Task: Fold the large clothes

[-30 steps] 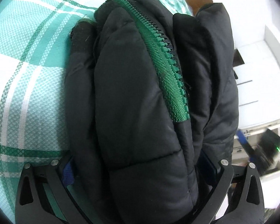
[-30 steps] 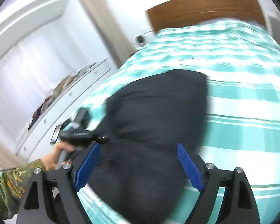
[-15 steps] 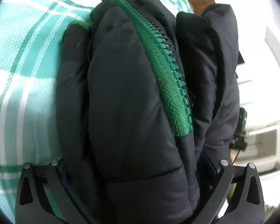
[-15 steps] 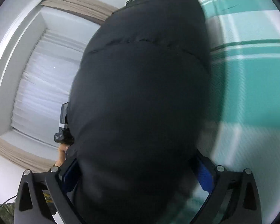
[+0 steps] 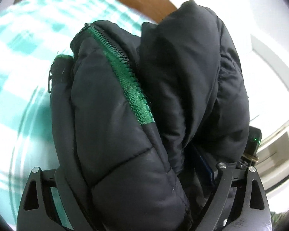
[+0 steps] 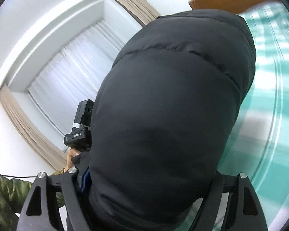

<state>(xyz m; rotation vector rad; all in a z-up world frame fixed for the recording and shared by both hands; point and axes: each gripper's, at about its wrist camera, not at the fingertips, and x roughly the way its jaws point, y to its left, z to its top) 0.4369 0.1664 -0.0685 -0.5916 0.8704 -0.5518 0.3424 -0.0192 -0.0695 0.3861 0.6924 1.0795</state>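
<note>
Bunched between both sets of jaws, the black puffer jacket (image 5: 125,134) is clamped by the left gripper (image 5: 136,196) and the right gripper (image 6: 144,198) above the teal checked bedspread (image 5: 19,57). Its green zipper (image 5: 125,77) is shown only by the left view; the curtained window (image 6: 67,73) only by the right.

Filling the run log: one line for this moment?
step: carry | object: folded black jacket | left gripper: shut on it | right gripper: shut on it | below: plaid bedspread
</note>
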